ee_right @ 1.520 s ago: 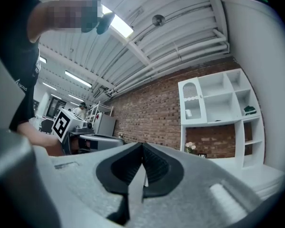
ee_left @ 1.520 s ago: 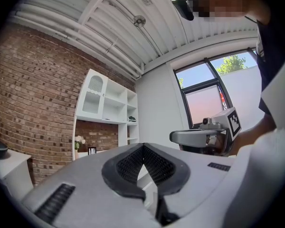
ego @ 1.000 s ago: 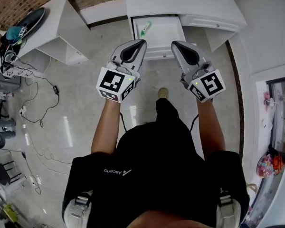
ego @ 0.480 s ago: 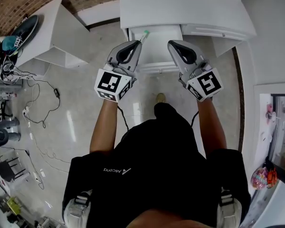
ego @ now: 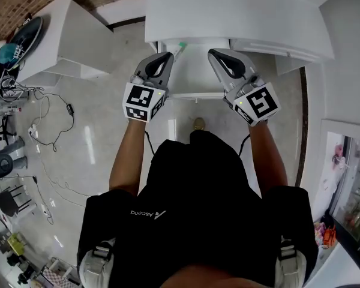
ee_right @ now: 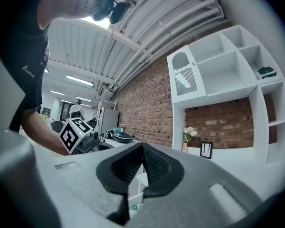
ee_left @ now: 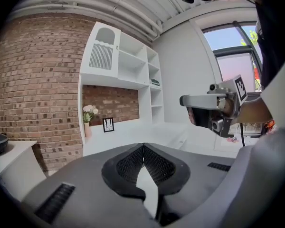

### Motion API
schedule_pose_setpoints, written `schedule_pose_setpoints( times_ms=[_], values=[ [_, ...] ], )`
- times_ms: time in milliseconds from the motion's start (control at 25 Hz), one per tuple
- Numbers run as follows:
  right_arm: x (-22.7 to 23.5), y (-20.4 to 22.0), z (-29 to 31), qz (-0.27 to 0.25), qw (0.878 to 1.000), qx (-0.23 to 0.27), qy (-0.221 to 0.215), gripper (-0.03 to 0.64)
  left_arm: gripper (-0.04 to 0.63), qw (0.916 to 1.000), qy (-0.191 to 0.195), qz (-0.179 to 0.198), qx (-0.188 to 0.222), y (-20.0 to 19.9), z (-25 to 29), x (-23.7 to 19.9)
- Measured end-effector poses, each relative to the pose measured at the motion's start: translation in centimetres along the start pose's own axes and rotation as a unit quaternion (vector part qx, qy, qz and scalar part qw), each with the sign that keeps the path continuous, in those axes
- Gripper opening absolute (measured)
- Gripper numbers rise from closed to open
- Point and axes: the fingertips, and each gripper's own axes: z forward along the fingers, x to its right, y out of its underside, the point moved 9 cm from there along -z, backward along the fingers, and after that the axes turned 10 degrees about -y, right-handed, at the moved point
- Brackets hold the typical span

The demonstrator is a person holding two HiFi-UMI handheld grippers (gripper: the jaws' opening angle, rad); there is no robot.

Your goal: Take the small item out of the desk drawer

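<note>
An open white desk drawer (ego: 195, 80) sticks out from under the white desk top (ego: 228, 11). At its back left lies a small green and white item (ego: 181, 45), partly hidden by the desk edge. My left gripper (ego: 168, 56) hangs over the drawer's left side, shut and holding nothing; its pads meet in the left gripper view (ee_left: 143, 147). My right gripper (ego: 212, 53) hovers over the drawer's right side, also shut and bare (ee_right: 142, 146). A bit of green, the small item (ee_right: 134, 206), shows below the right jaws.
A second white desk (ego: 54, 35) stands at the left with a dark bowl (ego: 24, 32) on it. Cables (ego: 48, 131) trail over the floor at the left. White shelves (ee_left: 133, 80) with a vase of flowers (ee_left: 89, 115) and a small frame (ee_left: 108, 124) rise behind the desk.
The person has stepped closer to the desk. Both grippers now hang over the open drawer instead of in front of it. Both have stayed shut.
</note>
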Motion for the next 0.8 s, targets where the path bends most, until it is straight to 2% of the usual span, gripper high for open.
schedule_pose_setpoints(
  times_ms=[120,360,520,800],
  values=[
    [1.9,0.7,0.4,0.006,1.000,-0.002,-0.007,0.002,-0.002,0.9990,-0.009,0.003,-0.044,1.6,2.6,-0.4],
    [4.3,1.9,1.2,0.022,1.000,-0.005,-0.006,0.002,0.002,0.9918,-0.016,0.007,-0.127,5.5,6.8,-1.3],
    [5.2,2.7,1.5,0.029,1.000,-0.010,-0.002,0.002,0.014,0.9841,-0.033,0.027,-0.172,8.8,9.4,-2.3],
    [7.0,4.6,2.4,0.045,0.999,-0.021,0.018,0.002,0.082,0.9687,-0.029,0.034,-0.244,13.5,13.9,-3.6]
  ],
)
